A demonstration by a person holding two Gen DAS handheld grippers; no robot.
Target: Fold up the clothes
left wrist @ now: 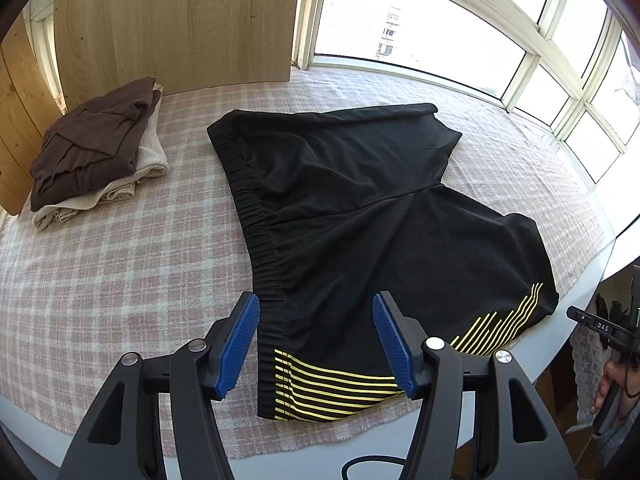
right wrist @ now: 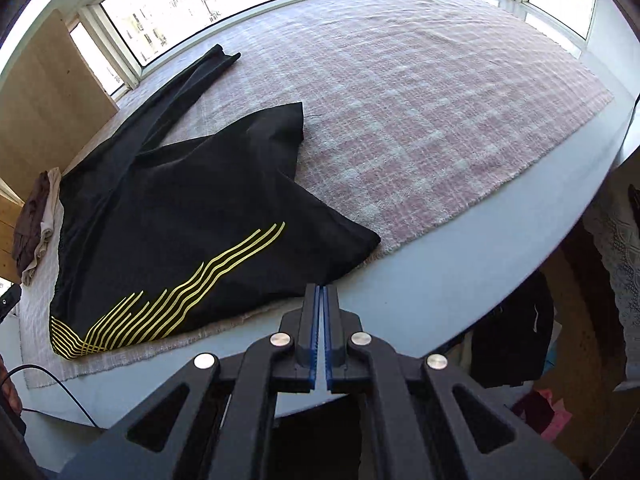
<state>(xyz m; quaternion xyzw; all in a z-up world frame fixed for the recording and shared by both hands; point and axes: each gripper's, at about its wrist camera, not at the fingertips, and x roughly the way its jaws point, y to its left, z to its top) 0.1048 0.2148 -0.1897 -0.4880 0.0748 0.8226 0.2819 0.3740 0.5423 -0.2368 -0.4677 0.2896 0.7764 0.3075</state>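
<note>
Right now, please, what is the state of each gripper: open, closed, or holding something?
Left gripper: open, holding nothing; it is over the waistband end of the black shorts.
Right gripper: closed, holding nothing, near the table edge.

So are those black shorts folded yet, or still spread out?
Spread out. The black shorts lie flat on the checked cloth, both legs apart, waistband fully showing.

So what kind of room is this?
Probably a home's glazed balcony or sunroom: tall white-framed windows wrap around, a pink checked blanket covers the table, and a stack of folded brown and cream clothes waits nearby.
</note>
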